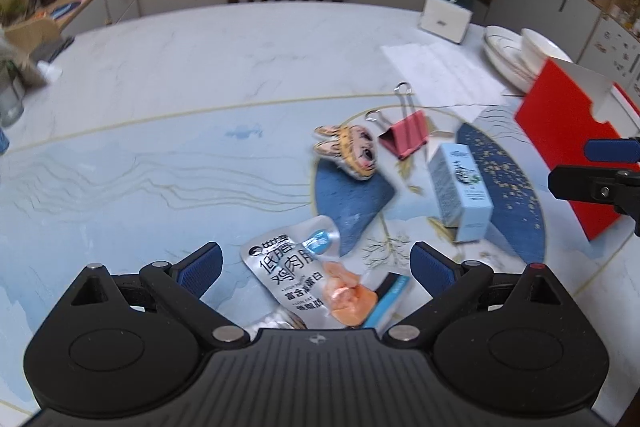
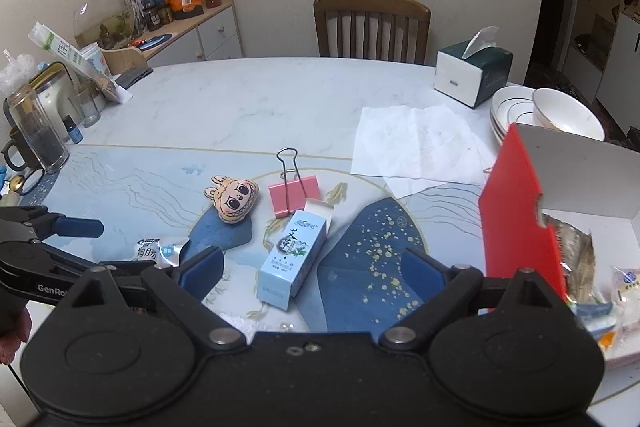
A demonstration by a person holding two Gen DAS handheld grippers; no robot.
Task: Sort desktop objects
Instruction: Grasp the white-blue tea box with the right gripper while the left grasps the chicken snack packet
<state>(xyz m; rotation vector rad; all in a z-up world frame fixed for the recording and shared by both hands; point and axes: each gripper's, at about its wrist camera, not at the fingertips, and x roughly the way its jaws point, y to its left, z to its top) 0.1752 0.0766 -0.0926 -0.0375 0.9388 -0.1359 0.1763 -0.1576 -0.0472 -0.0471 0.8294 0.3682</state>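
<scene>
Silver foil marks the snack pouch (image 1: 296, 279), which lies on the blue patterned mat (image 1: 120, 187) directly between the wide-spread fingers of the left gripper (image 1: 316, 267); nothing is clamped, and the pouch's lower end disappears under the tool's body. Only the right wrist view looks into the red box (image 2: 516, 211): it stands open at the table's right edge with several wrapped packets (image 2: 576, 255) already inside, whereas the left view shows just its red outer wall. The right gripper (image 2: 314, 275) is likewise fully spread and empty, poised over the pale blue carton (image 2: 290, 259), which lies flat between its fingers without touching them. From this side the pouch is mostly hidden behind the left tool, with only one end visible. Beyond the carton sits a pink binder clip (image 2: 294, 195), just beside the carton's far end, and a small plush bunny head (image 2: 232, 199) lies a little to its left. The middle of the marble table (image 2: 260, 99) is bare up to the wooden chair (image 2: 372, 27). Sheets of white paper (image 2: 412, 143), a tissue box (image 2: 472, 71) and stacked white dishes (image 2: 536, 111) crowd the far right, close behind the box; a glass jug (image 2: 36, 131) and jars line the left edge.
</scene>
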